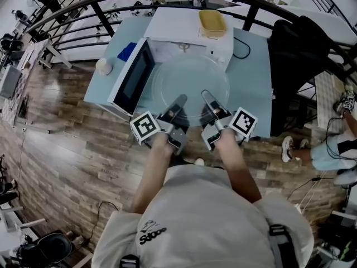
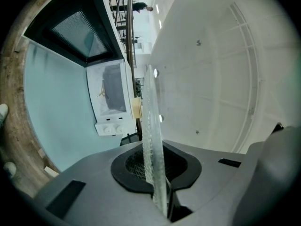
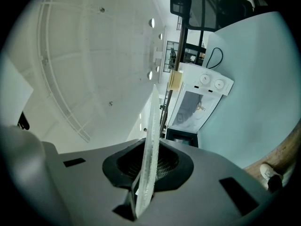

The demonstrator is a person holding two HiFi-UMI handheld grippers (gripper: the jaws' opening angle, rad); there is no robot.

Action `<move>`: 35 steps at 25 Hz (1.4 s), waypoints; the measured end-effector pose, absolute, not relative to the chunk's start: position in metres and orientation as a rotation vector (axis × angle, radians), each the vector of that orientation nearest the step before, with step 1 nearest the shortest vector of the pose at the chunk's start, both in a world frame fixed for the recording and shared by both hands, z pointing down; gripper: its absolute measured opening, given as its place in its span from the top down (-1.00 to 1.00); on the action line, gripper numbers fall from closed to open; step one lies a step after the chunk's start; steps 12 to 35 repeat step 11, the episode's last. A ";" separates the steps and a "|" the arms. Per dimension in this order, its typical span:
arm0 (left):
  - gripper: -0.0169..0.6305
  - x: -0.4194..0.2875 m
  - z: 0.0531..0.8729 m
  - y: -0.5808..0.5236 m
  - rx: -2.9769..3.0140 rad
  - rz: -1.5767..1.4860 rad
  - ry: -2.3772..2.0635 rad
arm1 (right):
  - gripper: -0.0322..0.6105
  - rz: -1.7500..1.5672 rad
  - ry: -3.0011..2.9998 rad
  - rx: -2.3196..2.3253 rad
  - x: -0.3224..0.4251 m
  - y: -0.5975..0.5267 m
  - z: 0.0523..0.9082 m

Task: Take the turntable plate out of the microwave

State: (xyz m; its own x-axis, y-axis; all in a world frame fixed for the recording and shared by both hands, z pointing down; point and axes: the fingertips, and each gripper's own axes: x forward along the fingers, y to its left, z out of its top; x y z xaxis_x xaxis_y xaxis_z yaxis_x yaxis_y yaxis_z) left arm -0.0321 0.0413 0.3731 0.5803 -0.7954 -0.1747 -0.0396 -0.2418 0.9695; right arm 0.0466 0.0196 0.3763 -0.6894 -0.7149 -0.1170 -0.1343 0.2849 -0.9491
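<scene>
The round clear glass turntable plate is already outside the white microwave. It is held about level above the light blue table, in front of the oven's mouth. The black-framed door stands open at about 9 o'clock from the plate.

Both grippers grip the plate at its near rim. The left gripper bites at about 7 o'clock of the disc and the right gripper at about 5 o'clock. In each gripper view the jaws are clenched on the thin glass edge, which runs straight between the pads.

From both pairs of jaws the plate stretches away toward 12 o'clock, so nearly all its weight seems to hang in front of the grip. The disc is round and has no long axis. Both hands are equally near, so the coming move, probably setting the plate down on the table, calls for both to go down together.
</scene>
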 end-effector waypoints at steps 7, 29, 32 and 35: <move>0.83 -0.034 0.377 0.039 1.659 -0.828 -0.709 | 0.81 -1.438 2.015 -0.762 0.045 0.017 0.380; 0.83 -0.034 0.382 0.039 1.640 -0.831 -0.710 | 0.81 -1.458 2.007 -0.760 0.044 0.016 0.384; 0.83 -0.034 0.382 0.039 1.640 -0.831 -0.710 | 0.81 -1.458 2.007 -0.760 0.044 0.016 0.384; 0.83 -0.034 0.382 0.039 1.640 -0.831 -0.710 | 0.81 -1.458 2.007 -0.760 0.044 0.016 0.384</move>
